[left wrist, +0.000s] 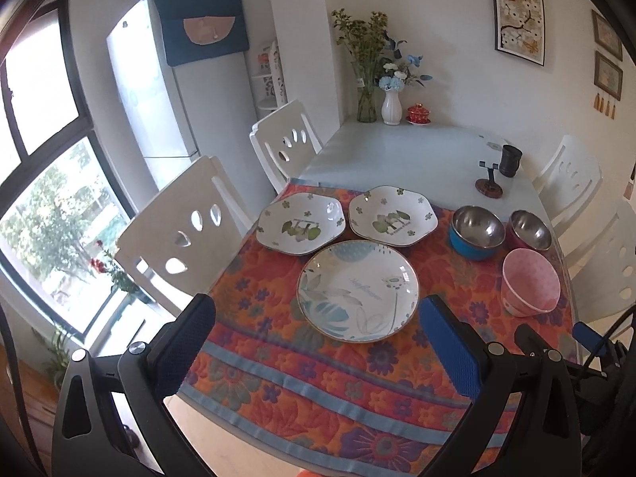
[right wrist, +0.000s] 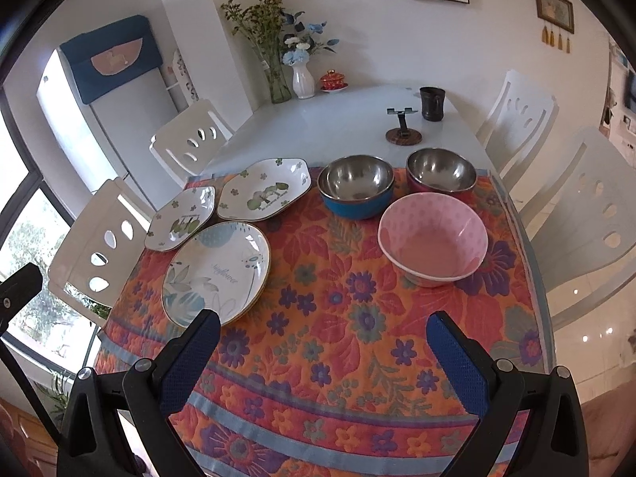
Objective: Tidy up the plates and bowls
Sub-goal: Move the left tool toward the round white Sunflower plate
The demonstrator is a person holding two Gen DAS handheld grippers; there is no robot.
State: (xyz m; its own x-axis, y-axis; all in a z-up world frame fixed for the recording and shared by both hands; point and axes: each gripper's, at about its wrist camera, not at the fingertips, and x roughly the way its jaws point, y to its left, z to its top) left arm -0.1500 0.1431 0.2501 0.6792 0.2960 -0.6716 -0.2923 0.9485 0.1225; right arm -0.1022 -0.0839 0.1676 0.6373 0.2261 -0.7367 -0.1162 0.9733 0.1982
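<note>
On the floral tablecloth (left wrist: 318, 377) lie a round plate with blue leaves (left wrist: 357, 290) (right wrist: 216, 272) and two hexagonal white plates with green prints, one left (left wrist: 300, 228) (right wrist: 181, 218) and one right (left wrist: 393, 216) (right wrist: 264, 189). To the right stand a blue steel bowl (left wrist: 477, 230) (right wrist: 355, 187), a dark red steel bowl (left wrist: 530, 230) (right wrist: 441, 171) and a pink bowl (left wrist: 530, 282) (right wrist: 433, 238). My left gripper (left wrist: 318, 322) is open and empty, in front of the round plate. My right gripper (right wrist: 324, 338) is open and empty, in front of the pink bowl.
White chairs (left wrist: 187, 234) (right wrist: 516, 115) stand on both sides of the table. At the far end are a phone stand (right wrist: 403, 127), a dark mug (right wrist: 432, 103), vases of flowers (right wrist: 302, 79) and a red lidded cup (right wrist: 332, 79). A fridge (left wrist: 175, 91) stands at the left.
</note>
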